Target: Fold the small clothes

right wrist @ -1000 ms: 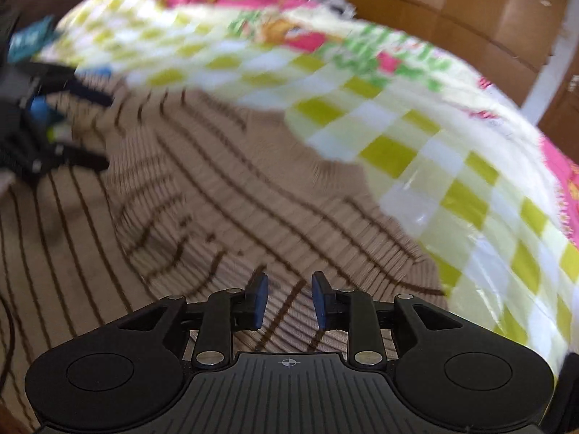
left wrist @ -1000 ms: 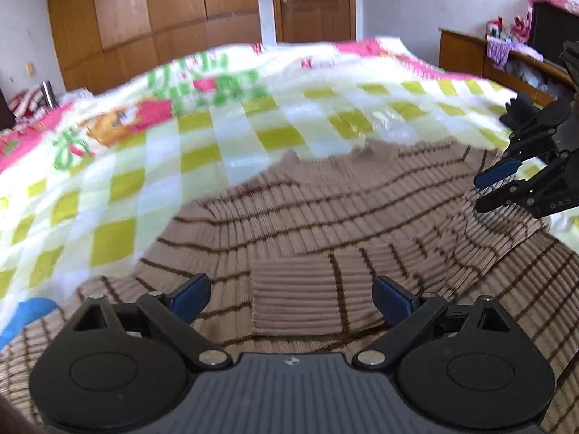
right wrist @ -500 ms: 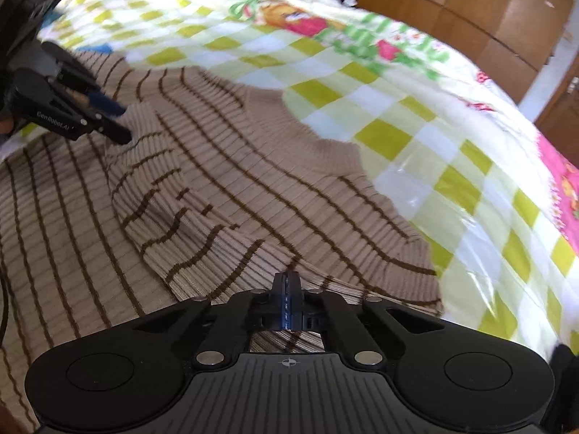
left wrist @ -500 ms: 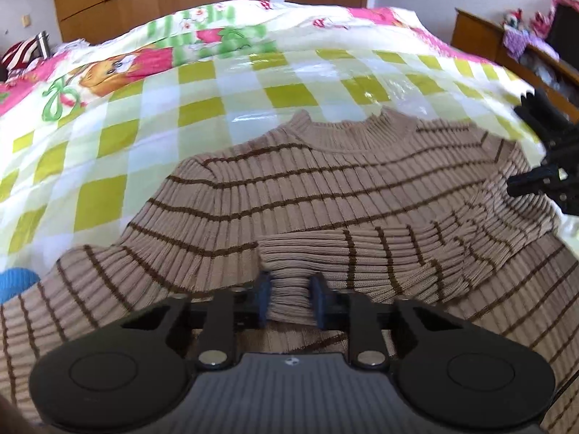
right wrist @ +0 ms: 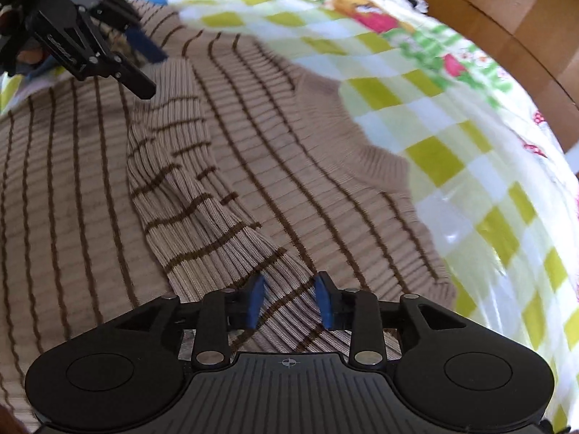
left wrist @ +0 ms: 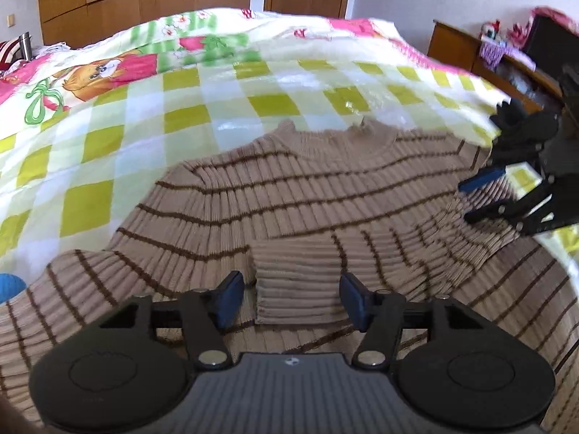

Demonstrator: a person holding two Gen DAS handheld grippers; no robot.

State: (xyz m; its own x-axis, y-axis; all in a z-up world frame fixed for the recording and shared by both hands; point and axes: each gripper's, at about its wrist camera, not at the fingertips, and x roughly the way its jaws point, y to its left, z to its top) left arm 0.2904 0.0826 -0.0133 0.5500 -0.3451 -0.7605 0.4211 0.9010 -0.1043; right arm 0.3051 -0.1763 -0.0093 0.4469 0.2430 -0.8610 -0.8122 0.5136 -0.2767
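Striped sweater lies flat on the checked bed cover. Both grippers just opened – left gripper straddles the folded sleeve cuff, right gripper straddles the sleeve's shoulder end – neither pinching. Can't read any writing.

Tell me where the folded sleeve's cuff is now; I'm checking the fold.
In the left wrist view, the cuff lies flat on the sweater chest, low in the middle, between the open left tool pads and untouched by them.

Both grippers' jaws — just reopened, off the folded sleeve.
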